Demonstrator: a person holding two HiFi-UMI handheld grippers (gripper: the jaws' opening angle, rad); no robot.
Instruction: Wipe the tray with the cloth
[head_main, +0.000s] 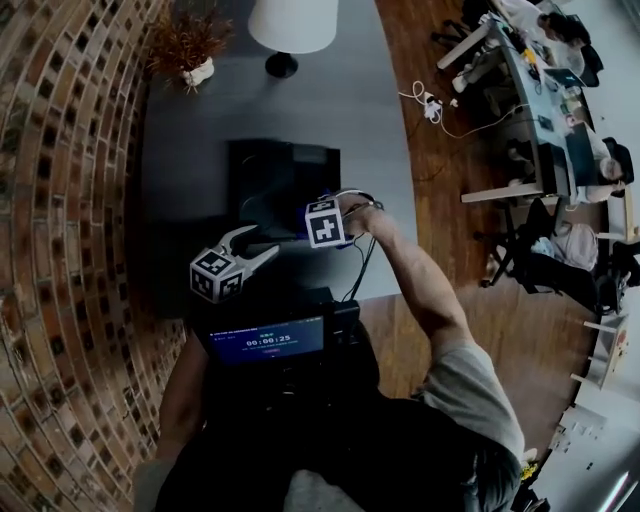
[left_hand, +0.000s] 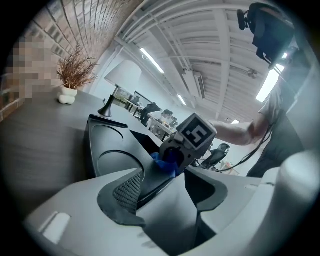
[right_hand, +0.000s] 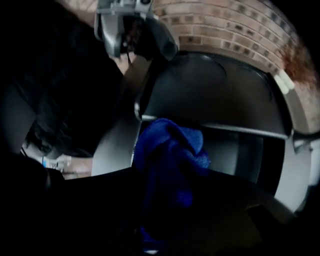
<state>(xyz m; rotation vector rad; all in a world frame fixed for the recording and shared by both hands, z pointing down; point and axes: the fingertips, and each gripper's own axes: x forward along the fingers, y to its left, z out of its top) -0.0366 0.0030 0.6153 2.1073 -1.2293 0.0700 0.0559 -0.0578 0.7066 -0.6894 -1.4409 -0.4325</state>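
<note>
Against the brick wall (head_main: 70, 200) stands a grey table (head_main: 190, 180), and on it, near the person, lies a black tray (head_main: 282, 172). At the far end of the table are a dry plant (head_main: 185, 38) in a small white pot (head_main: 200, 72) and the white shade of a lamp (head_main: 293, 25). Across the wooden floor, to the right, people sit at office desks (head_main: 540, 110).

From the gripper views, the tray has several moulded compartments: round hollows on the side toward the wall, and straight-sided ones divided by a raised ridge. A blue cloth (right_hand: 170, 150) is the only thing I can see in it. The cloth is bunched and lies over that ridge, about the middle of the tray.

The left gripper (left_hand: 167, 181) points slightly downward. Its jaws are closed to a narrow gap on the near rim of the tray, and the ribbed pad (left_hand: 127, 189) lies against the rim.

The right gripper (left_hand: 175, 156) points straight down into the tray. Its jaws are partly closed and pinch the upper part of the cloth, whose loose folds hang down to the tray surface. Its own view is very dark, so I cannot tell exactly which compartment the cloth touches.
</note>
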